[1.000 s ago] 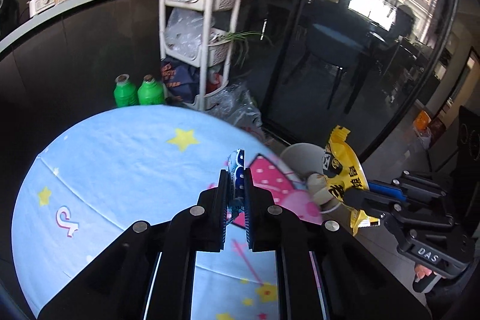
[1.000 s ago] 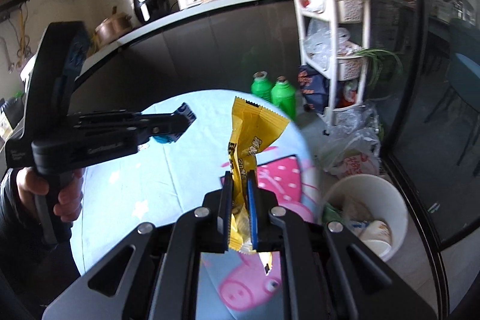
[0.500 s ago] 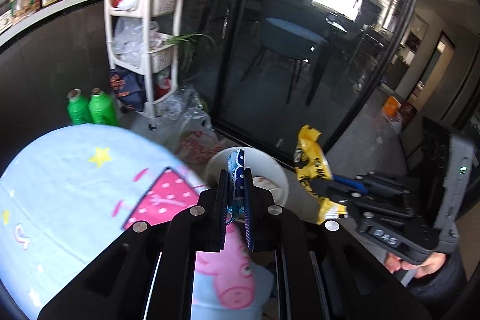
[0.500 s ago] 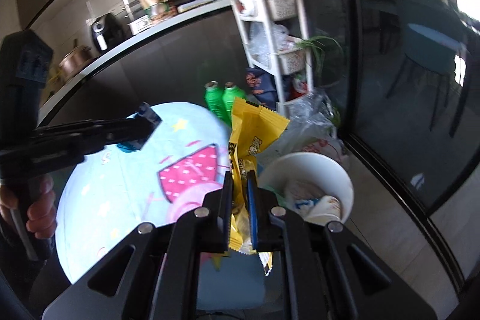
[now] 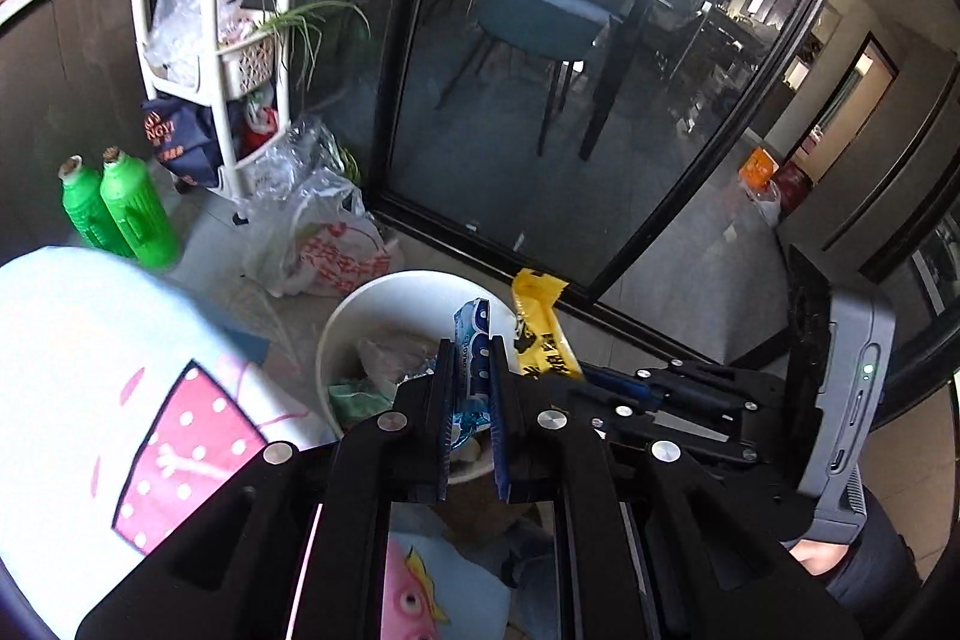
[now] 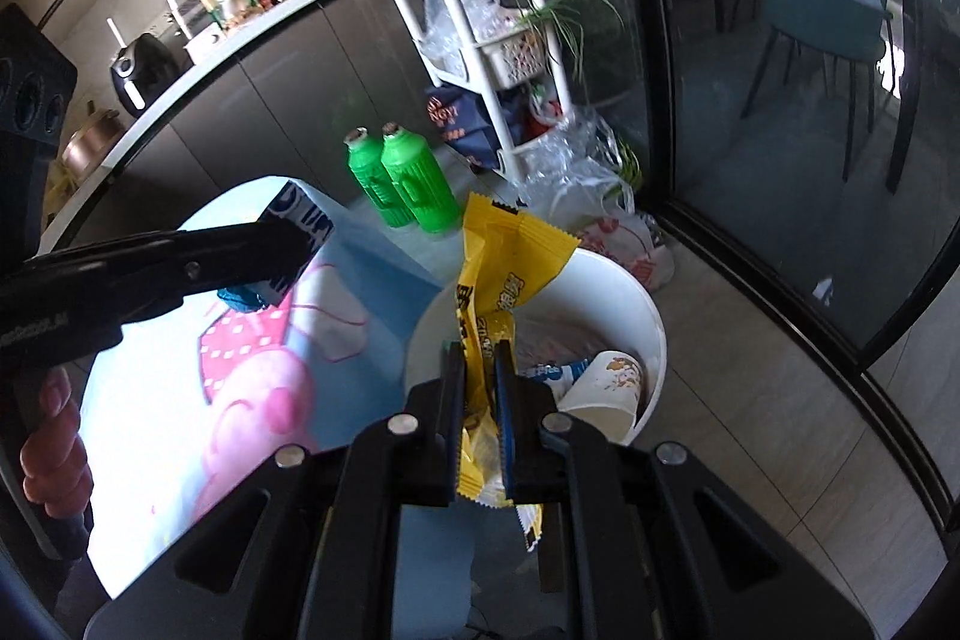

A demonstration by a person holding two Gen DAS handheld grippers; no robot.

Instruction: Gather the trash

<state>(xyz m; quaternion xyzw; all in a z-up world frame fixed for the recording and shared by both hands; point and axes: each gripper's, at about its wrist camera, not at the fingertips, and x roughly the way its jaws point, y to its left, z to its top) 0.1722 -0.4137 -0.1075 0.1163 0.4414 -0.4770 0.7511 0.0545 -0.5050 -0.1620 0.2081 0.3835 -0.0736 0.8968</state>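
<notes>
We hold the left gripper [image 5: 471,376] clamped on a blue wrapper [image 5: 474,340] and the right gripper [image 6: 480,388] on a yellow wrapper [image 6: 498,268], both above the white bin's rim [image 6: 636,298], unreleased.

Black angular tool [image 5: 471,388] frames with silver screws, blue-edged pads.

Hidden and cut-off items, both wrist views
White bin [image 5: 360,304]: near rim behind gripper bodies; blue wrapper [image 5: 474,340] and yellow wrapper [image 6: 498,280]: lower parts masked between fingers; table cover [image 6: 180,400]: cut by left edge; wrapper print unreadable
</notes>
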